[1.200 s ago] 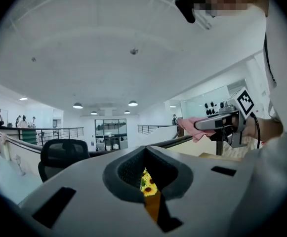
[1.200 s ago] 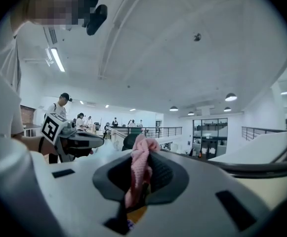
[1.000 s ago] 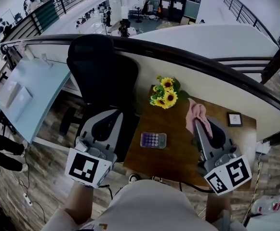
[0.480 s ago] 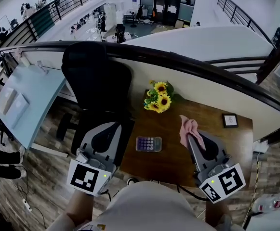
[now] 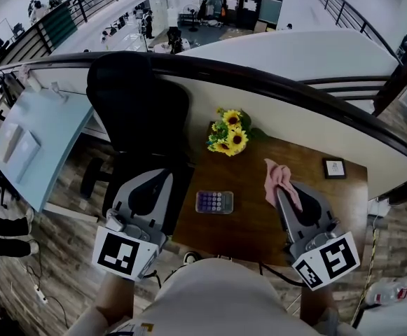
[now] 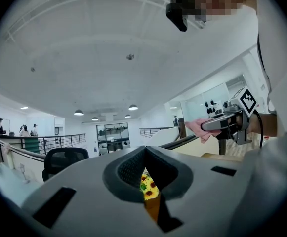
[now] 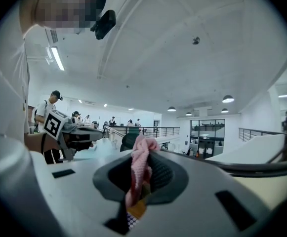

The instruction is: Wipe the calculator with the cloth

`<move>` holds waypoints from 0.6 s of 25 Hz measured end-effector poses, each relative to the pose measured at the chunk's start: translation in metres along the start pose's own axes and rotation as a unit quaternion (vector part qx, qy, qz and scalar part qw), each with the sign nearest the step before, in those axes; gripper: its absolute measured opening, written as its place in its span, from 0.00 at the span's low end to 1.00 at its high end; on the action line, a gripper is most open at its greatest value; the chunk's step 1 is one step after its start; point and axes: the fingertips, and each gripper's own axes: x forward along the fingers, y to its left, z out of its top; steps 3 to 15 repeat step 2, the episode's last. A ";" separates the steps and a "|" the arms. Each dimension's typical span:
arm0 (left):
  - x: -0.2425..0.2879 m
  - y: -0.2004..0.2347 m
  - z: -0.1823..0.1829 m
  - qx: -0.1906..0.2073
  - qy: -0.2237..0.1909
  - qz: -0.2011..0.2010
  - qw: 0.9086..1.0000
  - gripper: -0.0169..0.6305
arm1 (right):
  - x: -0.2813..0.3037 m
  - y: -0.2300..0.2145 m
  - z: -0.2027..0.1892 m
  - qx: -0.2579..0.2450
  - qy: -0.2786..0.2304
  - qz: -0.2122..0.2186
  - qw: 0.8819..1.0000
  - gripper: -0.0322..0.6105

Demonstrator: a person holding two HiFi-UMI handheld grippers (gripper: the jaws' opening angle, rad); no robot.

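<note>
Pinching cloth [image 5: 279, 179], right gripper [image 5: 281, 192] hovers right of calculator [image 5: 214, 201], well apart.

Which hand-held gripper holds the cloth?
The right hand-held gripper: pink cloth pinched between its jaws; the left hand-held gripper holds nothing.

Two grippers show, the left gripper [image 5: 150, 176] and the right gripper [image 5: 282, 190], each carrying one marker cube. The one wooden table [image 5: 252, 224] bears four things: one calculator [image 5: 214, 201], one pink cloth [image 5: 277, 176], one bunch of sunflowers [image 5: 228, 137] and one small framed picture [image 5: 334, 168]. Beside it stand one black office chair [image 5: 136, 103] and one pale blue desk [image 5: 42, 138].
</note>
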 end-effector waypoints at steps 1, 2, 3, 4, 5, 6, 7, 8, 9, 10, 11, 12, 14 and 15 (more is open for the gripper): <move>0.001 0.000 0.000 0.000 0.000 0.000 1.000 0.03 | 0.001 -0.001 -0.001 0.001 0.000 0.000 1.000 0.11; 0.001 0.000 0.000 0.001 0.000 -0.001 1.000 0.03 | 0.001 -0.001 -0.001 0.001 0.000 0.000 1.000 0.11; 0.001 0.000 0.000 0.001 0.000 -0.001 1.000 0.03 | 0.001 -0.001 -0.001 0.001 0.000 0.000 1.000 0.11; 0.001 0.000 0.000 0.001 0.000 -0.001 1.000 0.03 | 0.001 -0.001 -0.001 0.001 0.000 0.000 1.000 0.11; 0.001 0.000 0.000 0.001 0.000 -0.001 1.000 0.03 | 0.001 -0.001 -0.001 0.001 0.000 0.000 1.000 0.11; 0.001 0.000 0.000 0.001 0.000 -0.001 1.000 0.03 | 0.001 -0.001 -0.001 0.001 0.000 0.000 1.000 0.11; 0.001 0.000 0.000 0.001 0.000 -0.001 1.000 0.03 | 0.001 -0.001 -0.001 0.001 0.000 0.000 1.000 0.11; 0.001 0.000 0.000 0.001 0.000 -0.001 1.000 0.03 | 0.001 -0.001 -0.001 0.001 0.000 0.000 1.000 0.11; 0.001 0.000 0.000 0.001 0.000 -0.001 1.000 0.03 | 0.001 -0.001 -0.001 0.001 0.000 0.000 1.000 0.11; 0.001 0.000 0.000 0.001 0.000 -0.001 1.000 0.03 | 0.001 -0.001 -0.001 0.001 0.000 0.000 1.000 0.11; 0.001 0.000 0.000 0.001 0.000 -0.001 1.000 0.03 | 0.001 -0.001 -0.001 0.001 0.000 0.000 1.000 0.11; 0.001 0.000 0.000 0.001 0.000 -0.001 1.000 0.03 | 0.001 -0.001 -0.001 0.001 0.000 0.000 1.000 0.11; 0.001 0.000 0.000 0.001 0.000 -0.001 1.000 0.03 | 0.001 -0.001 -0.001 0.001 0.000 0.000 1.000 0.11; 0.001 0.000 0.000 0.001 0.000 -0.001 1.000 0.03 | 0.001 -0.001 -0.001 0.001 0.000 0.000 1.000 0.11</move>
